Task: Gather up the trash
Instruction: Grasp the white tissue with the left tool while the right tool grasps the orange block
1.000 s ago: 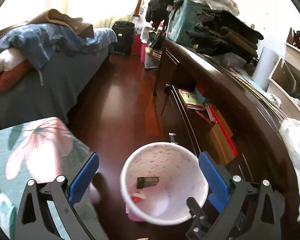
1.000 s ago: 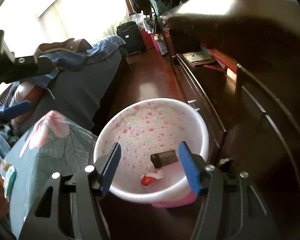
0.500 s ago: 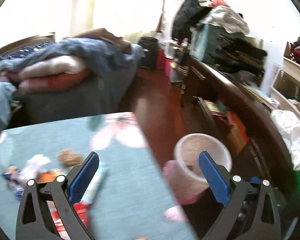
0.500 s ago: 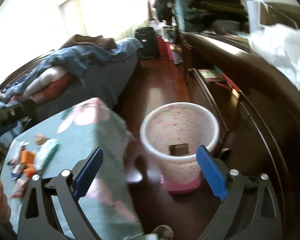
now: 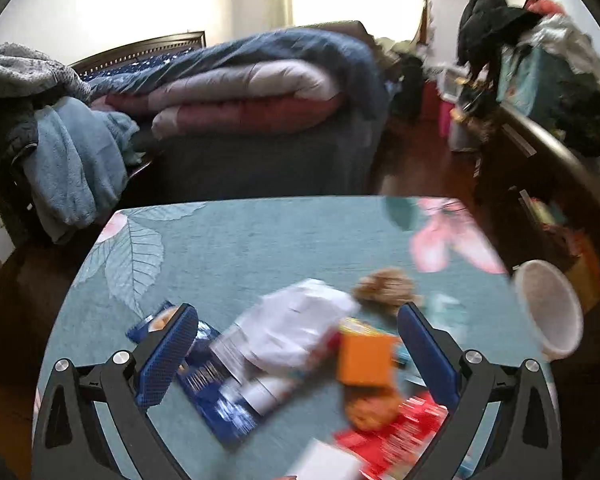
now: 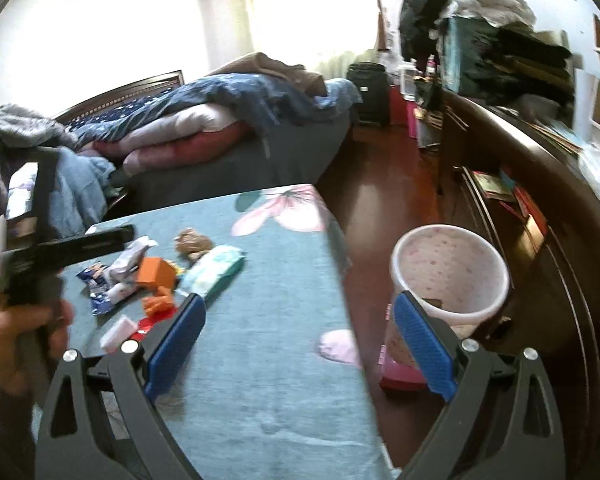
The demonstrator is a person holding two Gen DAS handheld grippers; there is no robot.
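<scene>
A pile of trash lies on the teal flowered table [image 5: 260, 240]: a white wrapper [image 5: 296, 328], an orange box [image 5: 364, 356], a blue packet [image 5: 216, 396], a red wrapper [image 5: 396, 440] and a brown crumpled lump [image 5: 384, 284]. My left gripper [image 5: 296, 356] is open and empty, just above the pile. My right gripper [image 6: 296, 344] is open and empty over the table's right edge. The pile [image 6: 152, 276] and a pale green tissue pack [image 6: 214, 272] lie to its left. The pink-speckled white trash bin [image 6: 452, 268] stands on the floor right of the table, also in the left wrist view [image 5: 548, 312].
A bed [image 6: 228, 136] with piled quilts stands behind the table. A dark wooden dresser [image 6: 540, 200] with books and clothes runs along the right. Red-brown wood floor [image 6: 384, 196] lies between them. The hand holding the left gripper [image 6: 24, 320] shows at left.
Both grippers swung left and up, away from the bin toward the table. The left one now hovers over the trash pile. The right one opened wider.
</scene>
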